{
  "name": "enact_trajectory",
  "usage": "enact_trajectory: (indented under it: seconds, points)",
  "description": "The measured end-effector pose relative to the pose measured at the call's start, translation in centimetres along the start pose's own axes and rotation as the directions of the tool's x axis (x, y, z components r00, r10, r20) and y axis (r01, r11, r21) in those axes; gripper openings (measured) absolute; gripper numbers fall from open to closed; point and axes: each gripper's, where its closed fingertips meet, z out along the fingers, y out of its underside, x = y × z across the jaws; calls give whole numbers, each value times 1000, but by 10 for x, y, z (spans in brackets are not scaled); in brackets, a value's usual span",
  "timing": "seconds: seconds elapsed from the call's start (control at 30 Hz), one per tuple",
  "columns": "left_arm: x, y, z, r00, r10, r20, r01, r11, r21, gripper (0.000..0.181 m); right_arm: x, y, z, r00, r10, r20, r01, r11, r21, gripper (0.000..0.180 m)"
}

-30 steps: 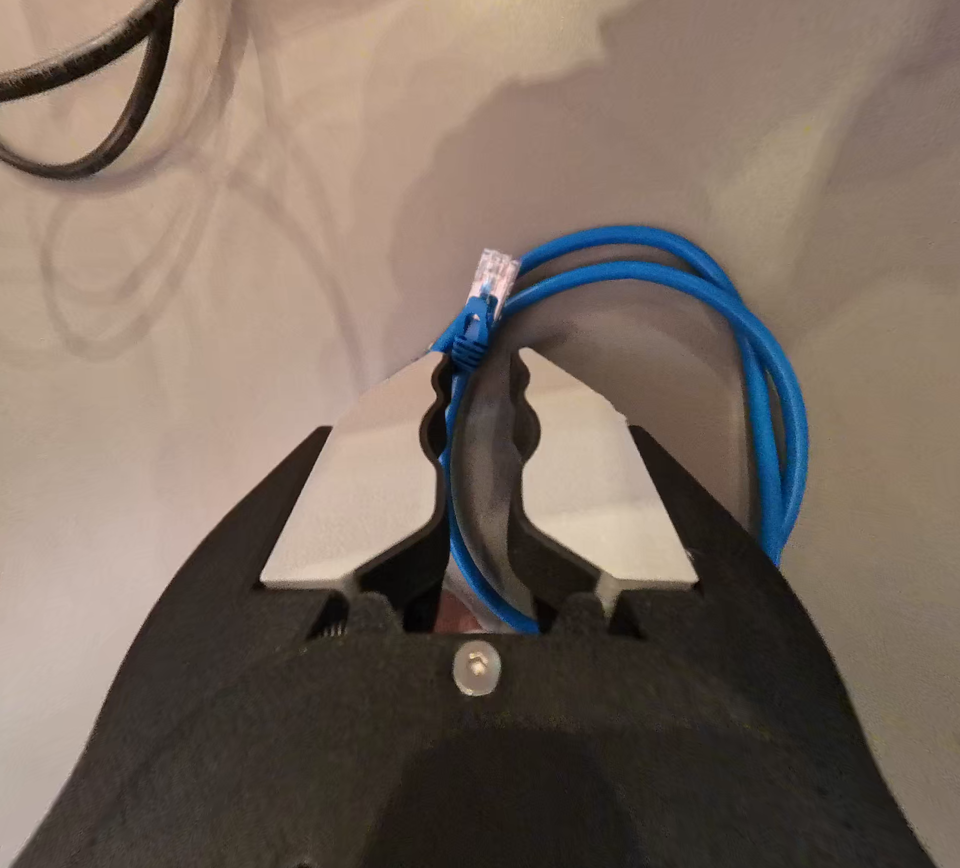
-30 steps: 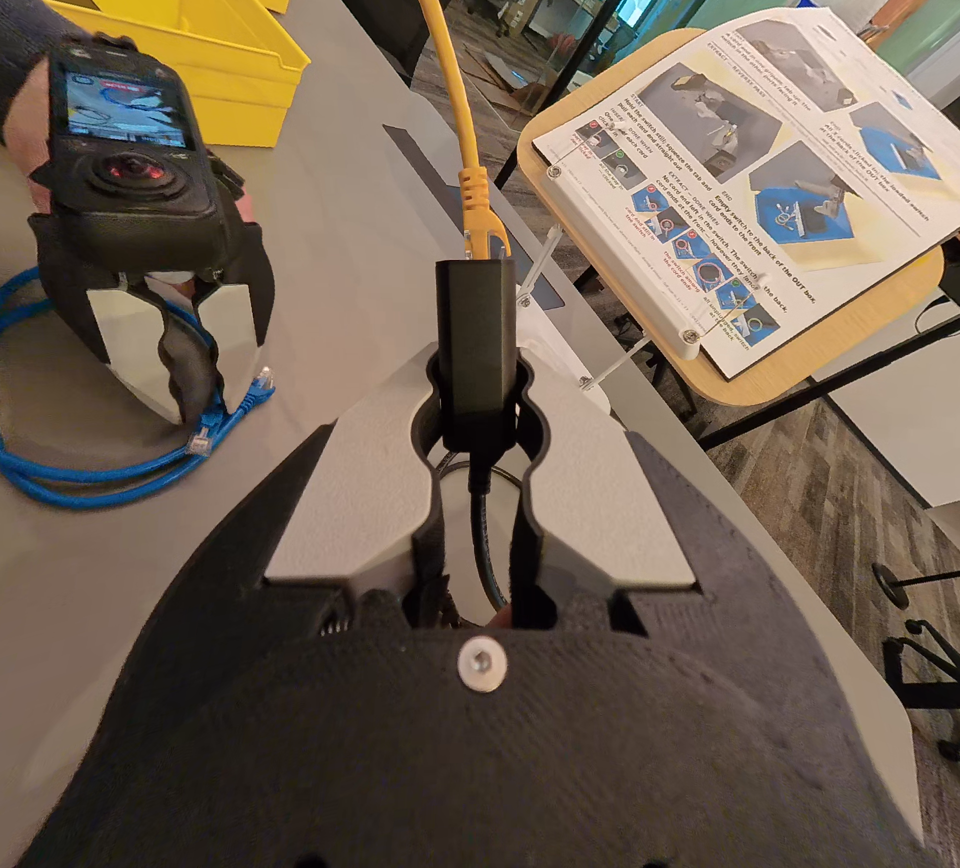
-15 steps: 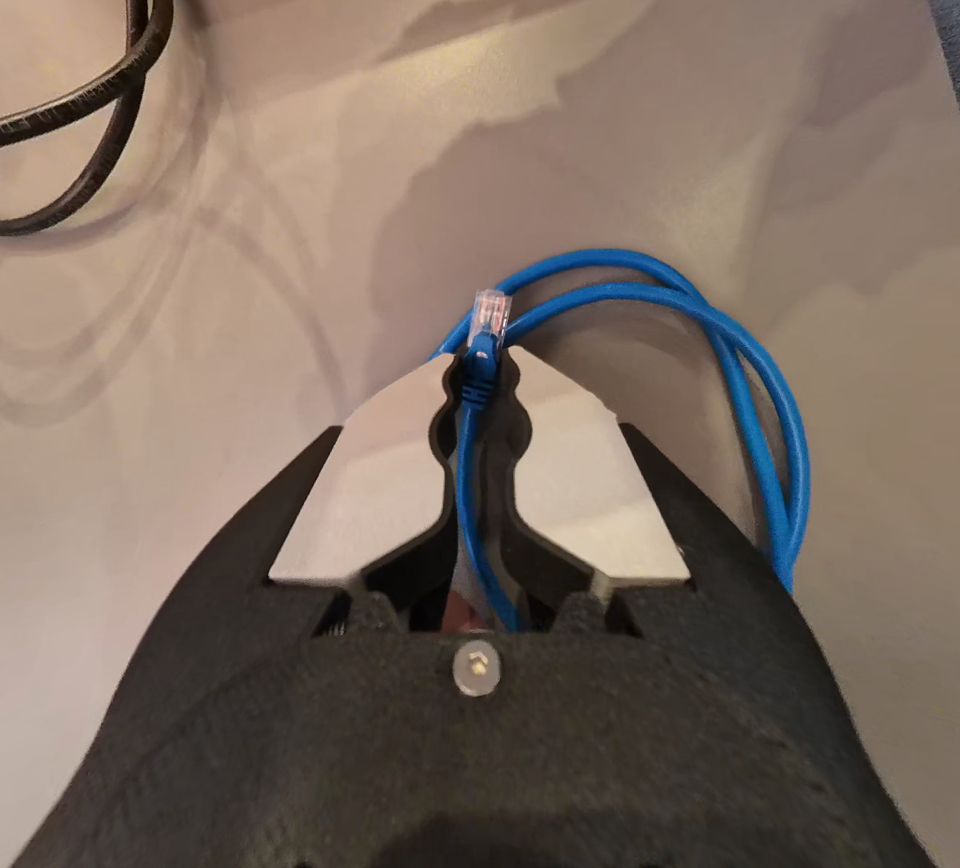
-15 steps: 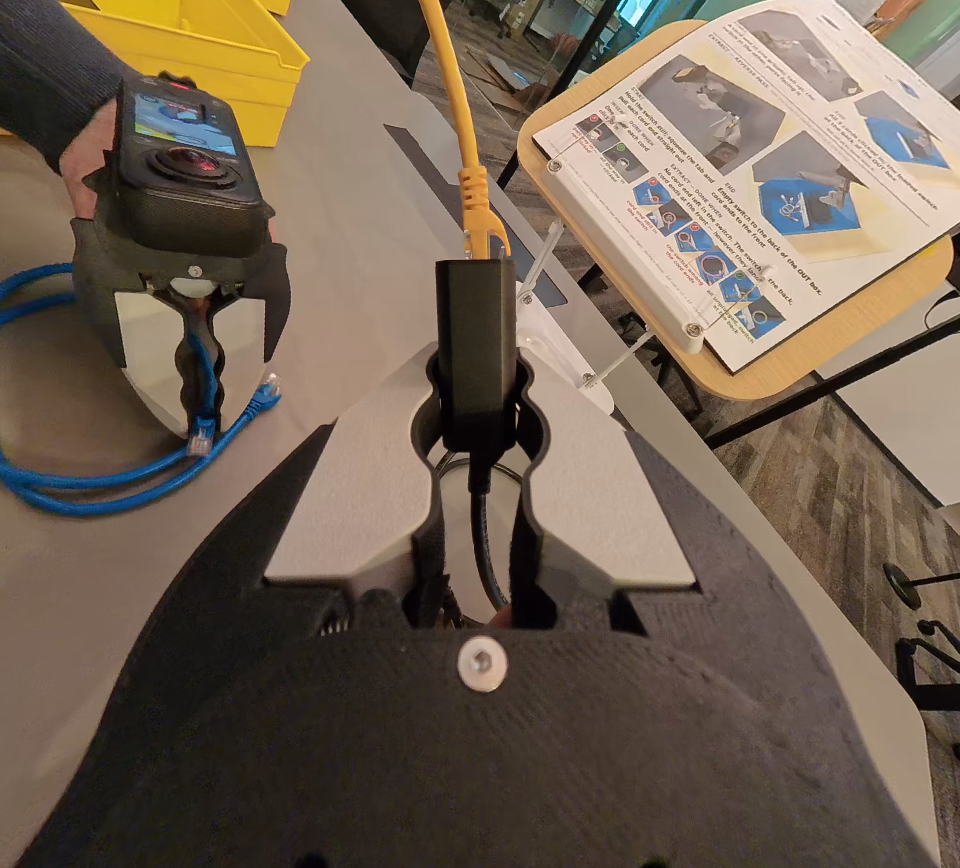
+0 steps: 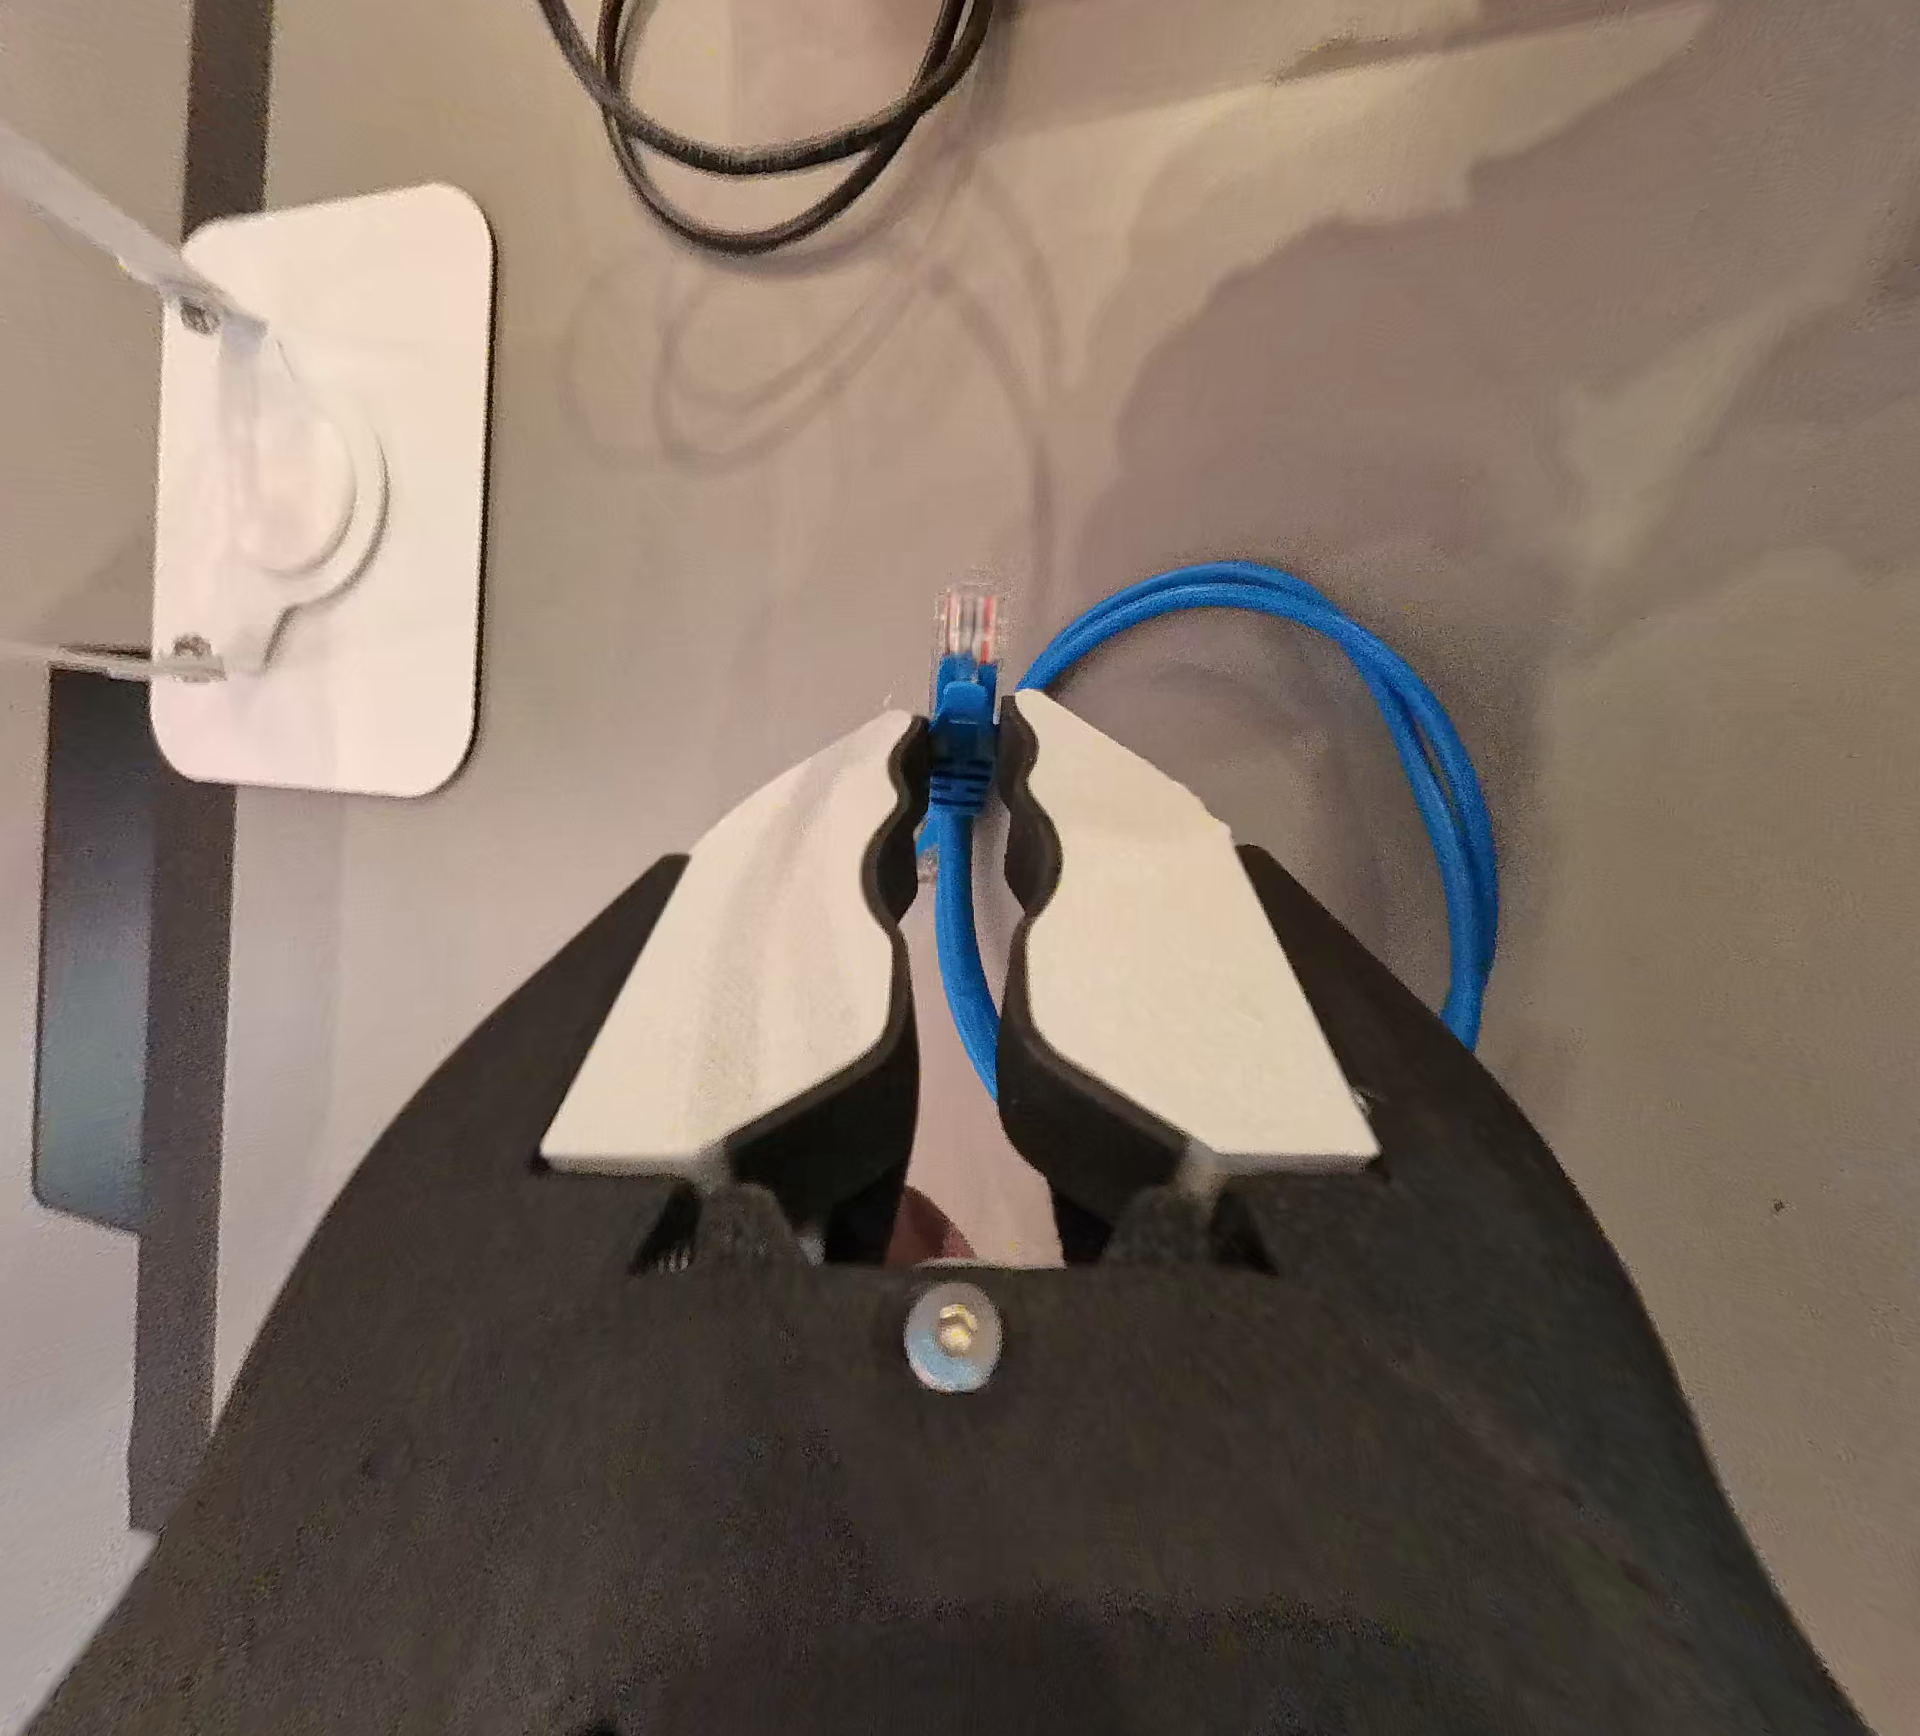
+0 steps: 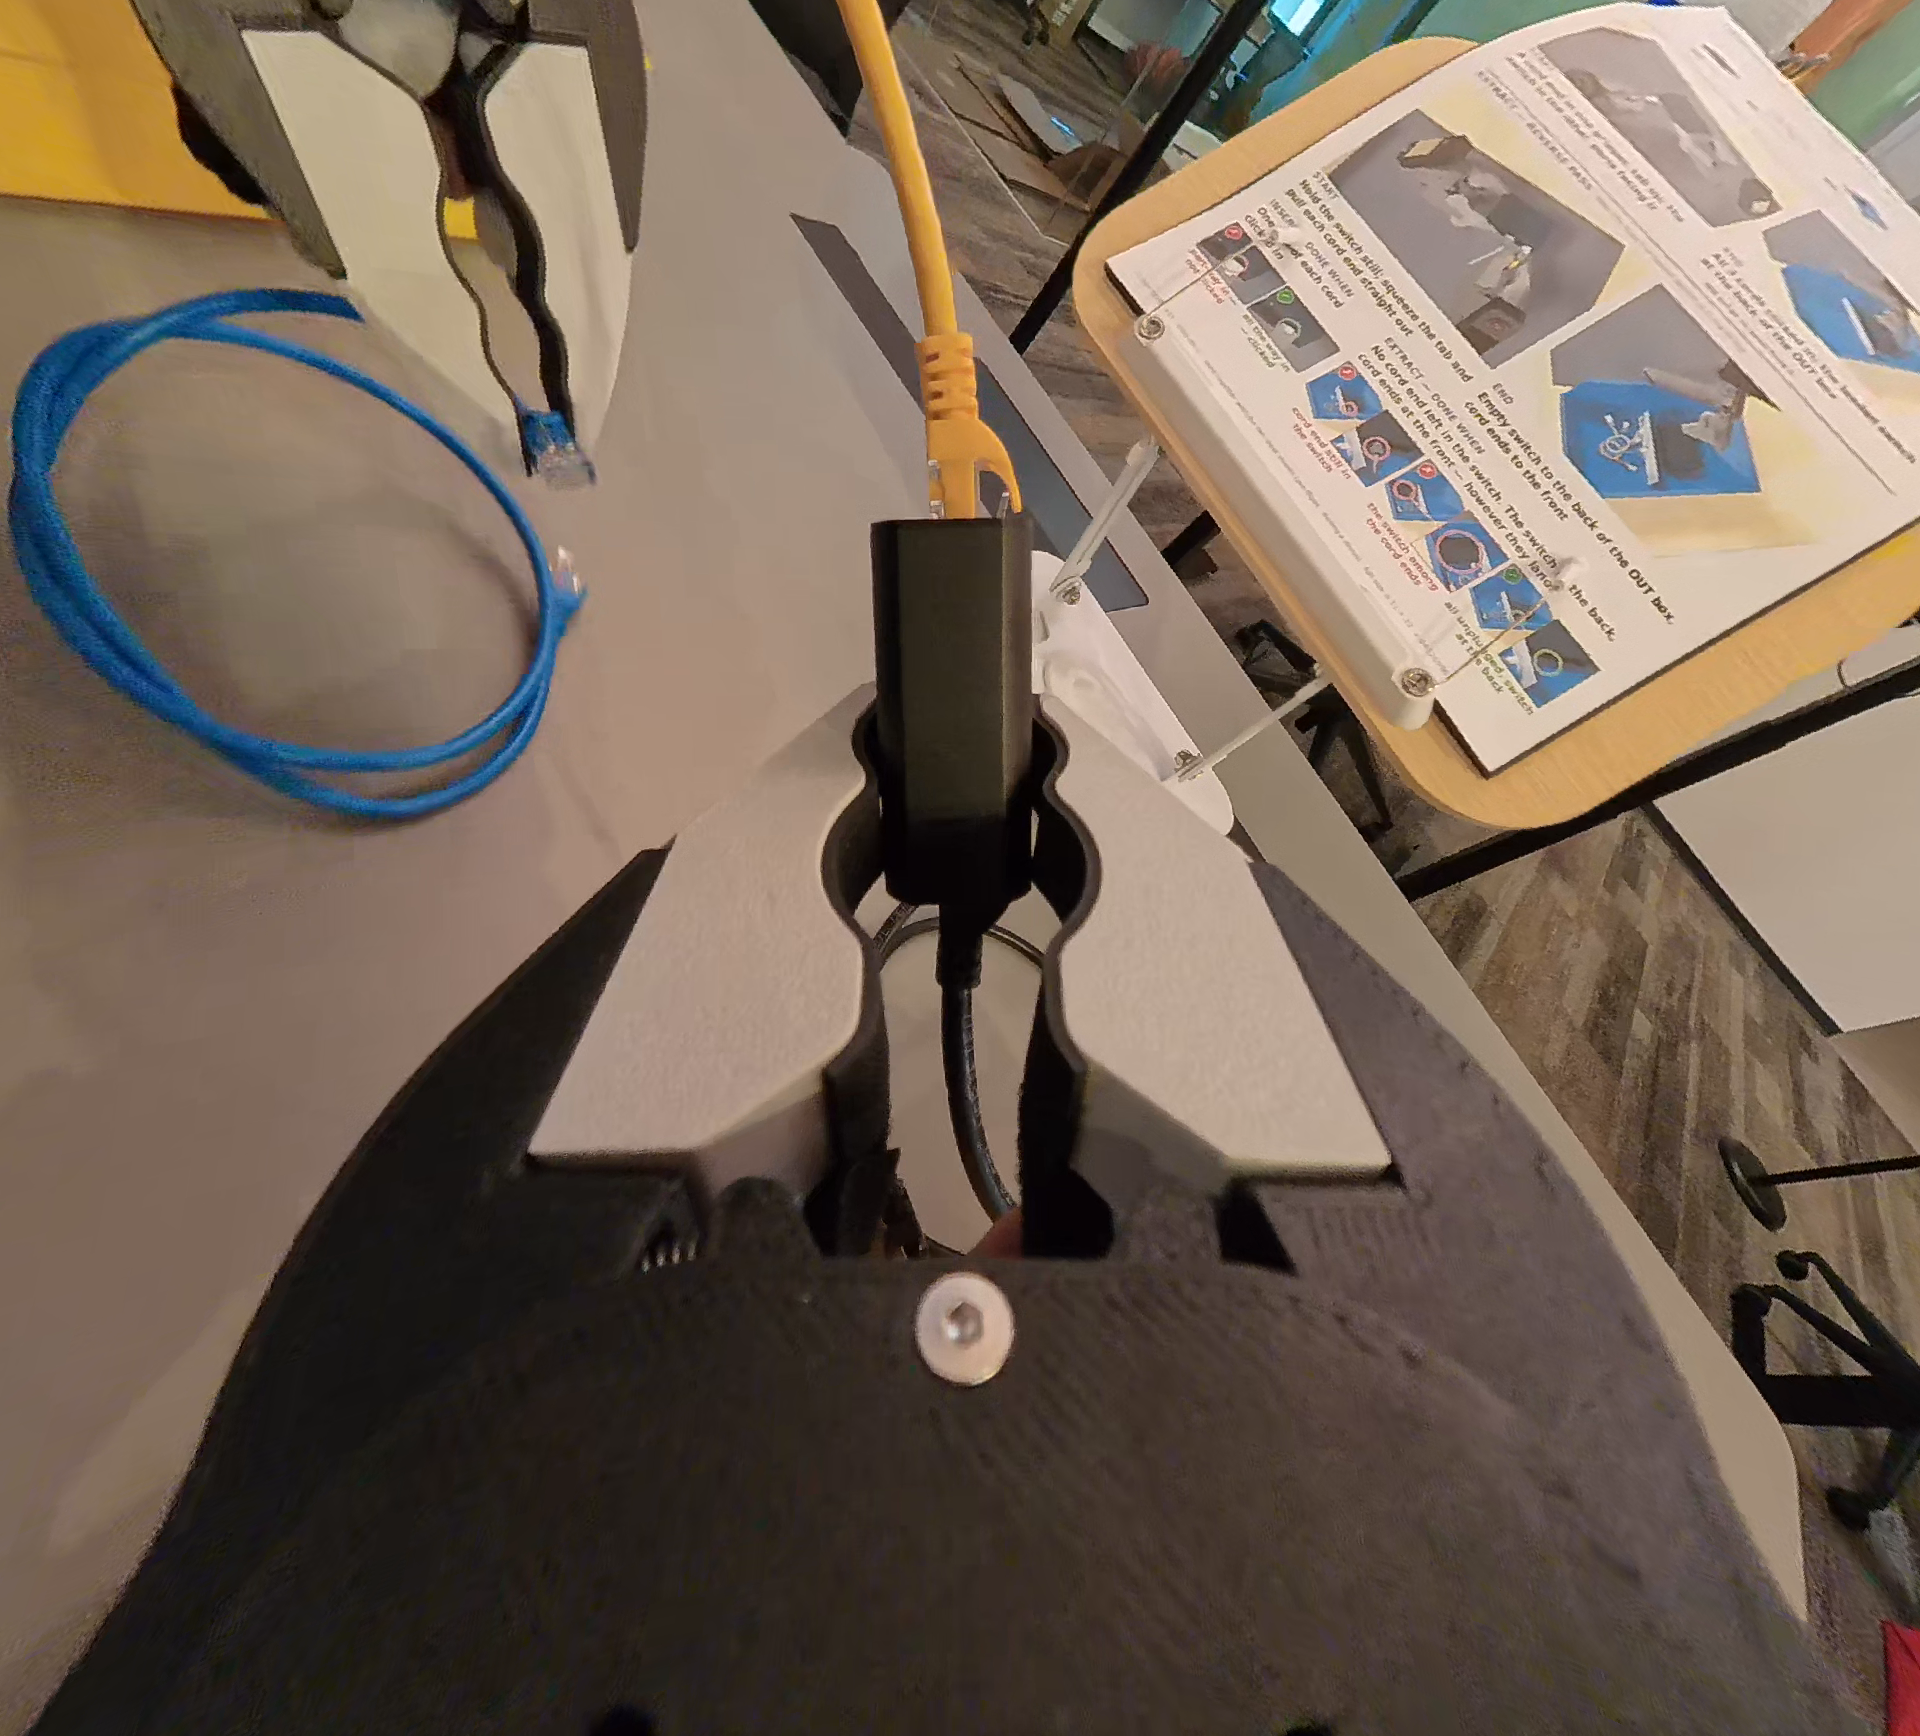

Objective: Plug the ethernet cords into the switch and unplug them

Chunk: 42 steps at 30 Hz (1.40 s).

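Between the jaws of the left gripper (image 5: 961,710) sits the blue boot of one plug (image 5: 964,647), pinched tight, with the clear tip of the plug poking out past the fingertips. The blue cord (image 5: 1444,751) runs back down through the gap between the jaws and then loops off to the right, with the rest of the coil lying on the grey surface (image 5: 1558,336) just beside the gripper. From the right wrist view you can see that coil (image 6: 260,730) is a double loop resting flat, and its other plug (image 6: 566,574) is lying free on the surface, close to the held one but not touching it.

Over on the right gripper (image 6: 951,741), the jaws are clamped on the black switch (image 6: 945,658), which stands up pretty much straight out of them. A yellow cord (image 6: 883,86) is plugged into the top end of the switch and arcs up and away out of frame. A thin black cable (image 6: 971,1094) comes out of the switch's bottom end and goes down between the jaws.

Farther out in the left wrist view there's a loose loop of black cable (image 5: 790,128) on the surface, and a white base plate (image 5: 343,491) off to the left. The right wrist view shows that plate holds up a tilted board with an instruction sheet (image 6: 1507,398) off the surface's edge, plus yellow bins (image 6: 62,76) behind the left gripper.
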Motion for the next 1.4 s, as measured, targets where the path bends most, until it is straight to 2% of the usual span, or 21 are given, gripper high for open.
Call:
enact_trajectory:
  seconds: [0.03, 0.17, 0.33, 0.57, 0.7, 0.83, 1.0, 1.13, 1.4]
  points:
    - [2, 6, 2, 1000, -24, -12, 23, 999, -40, 12, -1, -1, 1, 1000, -4, 3, 4, 1000, -1, 21]
    - [27, 29, 37, 997, -59, -56, 48, 982, -183, 12, -4, -3, 2, 1000, -14, 6, 14, 1000, -5, 21]
    - [54, 40, 74, 994, -108, -11, 103, 970, -220, 13, -6, -4, 1, 1000, -19, 7, 19, 1000, -6, 21]
    - [59, 42, 71, 977, -211, 21, 211, 976, -55, 24, -8, -3, 3, 1000, -14, 18, 14, 1000, 5, 21]
    - [58, 41, 74, 980, -195, 28, 195, 980, -25, 15, -9, -3, 3, 1000, -10, 22, 9, 1000, 11, 21]
    - [56, 45, 69, 974, -222, 41, 222, 975, -8, 25, -5, -4, 0, 1000, -3, 14, 3, 1000, 17, 21]
    - [52, 55, 66, 956, -279, 90, 282, 959, -14, 29, -7, -3, 2, 1000, 1, 23, -1, 1000, 20, 22]
    - [51, 59, 65, 944, -314, 102, 315, 949, 7, 14, -9, -4, 2, 1000, -6, 25, 6, 1000, 18, 21]
    - [44, 59, 54, 937, -311, 156, 315, 949, 2, 11, -10, -7, 1, 999, -27, 21, 27, 999, 28, 22]
